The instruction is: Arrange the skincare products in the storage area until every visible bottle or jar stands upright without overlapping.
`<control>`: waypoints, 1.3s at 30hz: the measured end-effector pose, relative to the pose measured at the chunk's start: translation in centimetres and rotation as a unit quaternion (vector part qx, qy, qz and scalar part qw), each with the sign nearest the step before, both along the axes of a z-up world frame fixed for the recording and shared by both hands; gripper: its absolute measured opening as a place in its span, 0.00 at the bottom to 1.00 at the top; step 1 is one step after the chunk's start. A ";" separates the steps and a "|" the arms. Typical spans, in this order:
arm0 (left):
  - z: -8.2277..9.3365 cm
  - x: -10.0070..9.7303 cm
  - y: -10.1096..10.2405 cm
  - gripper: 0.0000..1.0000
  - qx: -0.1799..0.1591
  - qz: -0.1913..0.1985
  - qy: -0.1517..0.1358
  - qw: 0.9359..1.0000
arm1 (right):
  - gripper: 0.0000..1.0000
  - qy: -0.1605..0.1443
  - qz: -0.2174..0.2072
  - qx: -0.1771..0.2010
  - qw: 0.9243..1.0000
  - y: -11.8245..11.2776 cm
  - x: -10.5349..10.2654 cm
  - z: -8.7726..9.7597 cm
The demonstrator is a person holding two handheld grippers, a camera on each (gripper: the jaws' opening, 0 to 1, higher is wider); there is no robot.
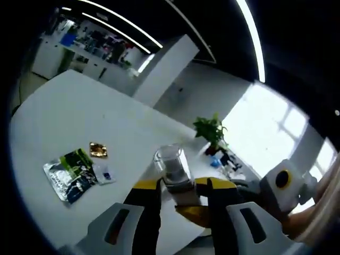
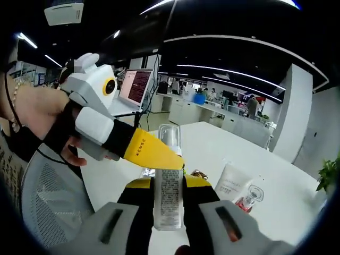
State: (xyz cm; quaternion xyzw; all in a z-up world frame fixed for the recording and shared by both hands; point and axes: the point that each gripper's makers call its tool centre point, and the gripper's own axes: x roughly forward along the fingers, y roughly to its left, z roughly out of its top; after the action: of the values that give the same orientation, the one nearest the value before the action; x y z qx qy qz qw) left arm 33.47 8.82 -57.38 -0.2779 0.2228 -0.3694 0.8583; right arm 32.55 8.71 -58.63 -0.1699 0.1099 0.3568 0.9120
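A clear bottle (image 2: 168, 199) with a printed label and a clear cap is held in the air over the white table (image 2: 223, 149). My right gripper (image 2: 169, 183) is shut on its labelled body. My left gripper (image 2: 162, 155) reaches in from the left, and one yellow jaw crosses the bottle's upper part. In the left gripper view the bottle (image 1: 172, 166) sits between my left gripper's (image 1: 180, 184) closed jaws, cap towards the camera. The right gripper (image 1: 196, 213) comes in from the lower right. A white tube (image 2: 231, 183) and a small glass bottle (image 2: 249, 199) stand on the table.
A green and silver foil sachet (image 1: 70, 173), a small white sachet (image 1: 104, 173) and a gold packet (image 1: 98, 150) lie on the table (image 1: 79, 117). A potted plant (image 1: 211, 130) stands at its far edge. A laptop (image 2: 136, 87), a mesh chair (image 2: 48, 204) and a person's hand (image 2: 37, 119) are at the left.
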 end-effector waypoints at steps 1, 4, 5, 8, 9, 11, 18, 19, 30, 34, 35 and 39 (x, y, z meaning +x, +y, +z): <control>0.2 0.1 -0.1 0.28 -0.005 0.001 -0.001 1.000 | 0.19 0.000 0.000 0.001 1.000 0.0 -0.1 0.1; 0.4 0.2 -0.2 0.22 -0.007 0.004 -0.004 1.000 | 0.19 -0.003 -0.003 0.003 1.000 -0.3 -0.2 0.3; 0.3 0.2 -0.2 0.21 -0.003 0.005 -0.006 1.000 | 0.19 -0.002 -0.004 0.003 1.000 -0.4 -0.2 0.3; 0.3 0.1 -0.5 0.20 -0.008 0.005 -0.002 1.000 | 0.20 -0.001 -0.005 -0.001 1.000 -0.6 -0.4 0.3; 0.3 0.0 -0.6 0.20 -0.011 0.006 -0.002 1.000 | 0.20 -0.002 -0.003 -0.004 1.000 -0.7 -0.5 0.3; 0.3 -0.1 -0.7 0.19 -0.015 0.007 0.001 1.000 | 0.20 0.000 0.010 -0.011 1.000 -0.8 -0.7 0.3; 3.8 -1.5 -1.0 0.17 -0.067 -0.061 -0.059 0.994 | 0.30 0.013 0.078 0.023 0.997 -0.9 -2.6 1.3; 4.5 -1.8 -1.0 0.17 -0.064 -0.077 -0.081 0.992 | 0.34 0.022 0.083 0.041 0.995 -1.1 -2.8 1.6; 7.6 -5.8 -2.4 0.17 -0.040 -0.228 -0.149 0.961 | 0.37 0.087 0.205 0.168 0.960 -1.1 -5.9 5.9; 8.1 -6.7 -3.2 0.17 -0.053 -0.257 -0.154 0.953 | 0.35 0.098 0.236 0.189 0.948 -1.0 -6.7 7.0; 8.3 -6.9 -3.4 0.17 -0.061 -0.266 -0.156 0.949 | 0.35 0.104 0.244 0.196 0.944 -1.2 -7.0 7.1; 8.8 -7.2 -3.9 0.17 -0.073 -0.285 -0.162 0.942 | 0.30 0.115 0.255 0.199 0.939 -1.6 -7.5 7.0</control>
State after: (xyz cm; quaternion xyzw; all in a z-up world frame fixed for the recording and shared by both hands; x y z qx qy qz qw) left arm 26.24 4.95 -48.63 -0.2017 0.1232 -0.6536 0.7190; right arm 25.03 7.10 -51.60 0.0354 0.0937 0.6089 0.7869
